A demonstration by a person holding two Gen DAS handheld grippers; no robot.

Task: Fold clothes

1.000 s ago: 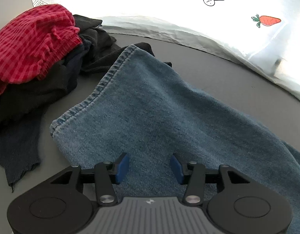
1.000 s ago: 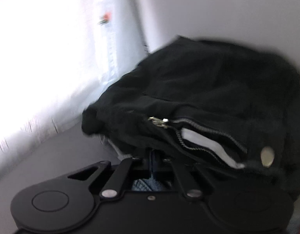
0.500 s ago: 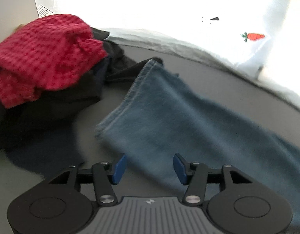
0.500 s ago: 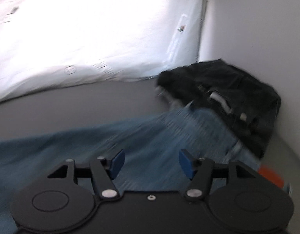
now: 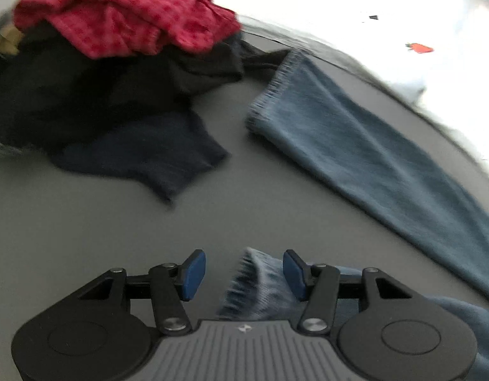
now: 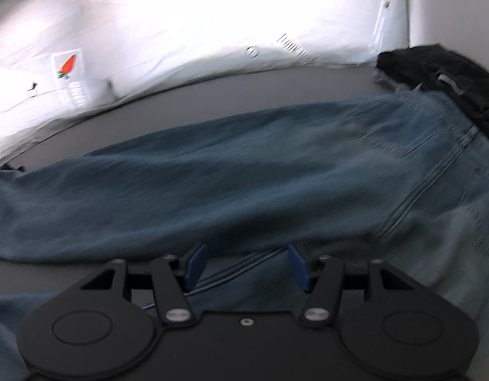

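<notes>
**Loose hem, crowded table: where the jeans fold could slip**

Because the left gripper [image 5: 244, 272] hangs with its blue pads spread wide and only the frayed hem of one leg of the faded blue denim jeans [image 5: 371, 146] lying loosely between them, a closing pinch may well catch just the fringe, and I judge the cloth would slide out as soon as it is lifted. That hem sits nearer the right-hand pad than the middle, so an off-centre bite is another likely fault.

On the far left of the grey tabletop [image 5: 85, 222] lies a heap of unfolded laundry: a crumpled red checked garment [image 5: 127, 16] on top of black clothes [image 5: 101, 89], with a dark navy knit piece [image 5: 143, 155] spilling out towards the gripper. The second jeans leg stretches away diagonally, its hem close to the black clothes, though blur hides whether they touch. Dragging either leg leftwards could snag that heap or pull the navy piece along.

Moving rightwards, a bright white sheet with small printed marks [image 6: 181, 16] backs the table. The right gripper [image 6: 247, 266] is likewise spread, holding nothing, poised over the jeans' seat and seams. At the far right a black zipped garment [image 6: 447, 73] lies against, perhaps over, the waistband, and it could be dragged into the fold if the jeans are lifted from that end.
</notes>
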